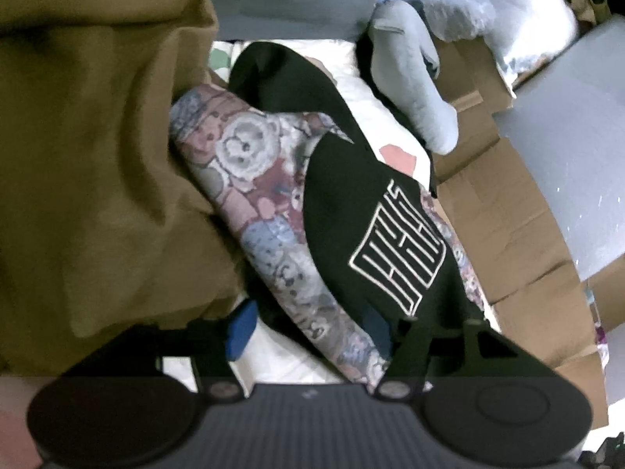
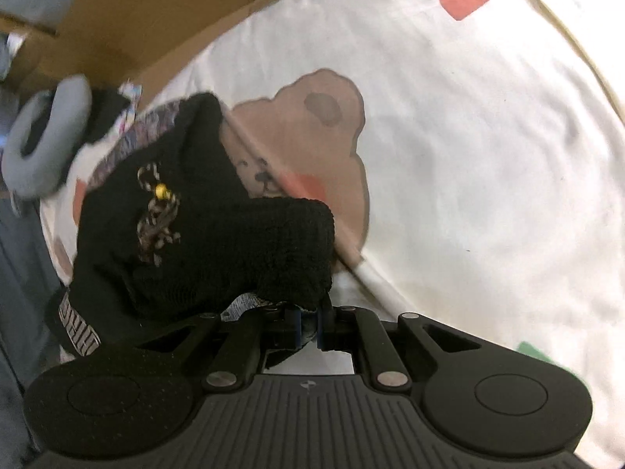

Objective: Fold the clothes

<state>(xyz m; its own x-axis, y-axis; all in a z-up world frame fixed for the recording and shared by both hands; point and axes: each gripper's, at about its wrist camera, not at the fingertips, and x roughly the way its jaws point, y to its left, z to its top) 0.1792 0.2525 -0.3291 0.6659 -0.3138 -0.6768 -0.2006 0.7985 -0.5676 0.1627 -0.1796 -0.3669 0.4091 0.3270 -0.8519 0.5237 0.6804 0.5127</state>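
A black garment (image 1: 351, 203) with a white outlined logo and a bear-patterned lining (image 1: 250, 164) lies on the white bed sheet (image 1: 281, 355). My left gripper (image 1: 308, 328) stands open over its near end. The patterned fabric runs between the blue pads (image 1: 241, 330), which do not press on it. In the right wrist view the same black garment (image 2: 203, 234) is bunched and lifted, with a striped drawstring with a gold tip (image 2: 160, 191) showing. My right gripper (image 2: 308, 326) is shut on its ribbed black edge.
A large olive-brown cloth (image 1: 90, 156) fills the left of the left wrist view. Flattened cardboard boxes (image 1: 508, 226) lie to the right, with a grey plush toy (image 1: 410, 78) and a pale blue pillow (image 1: 488, 11) behind. The bear-print sheet (image 2: 468, 156) spreads to the right.
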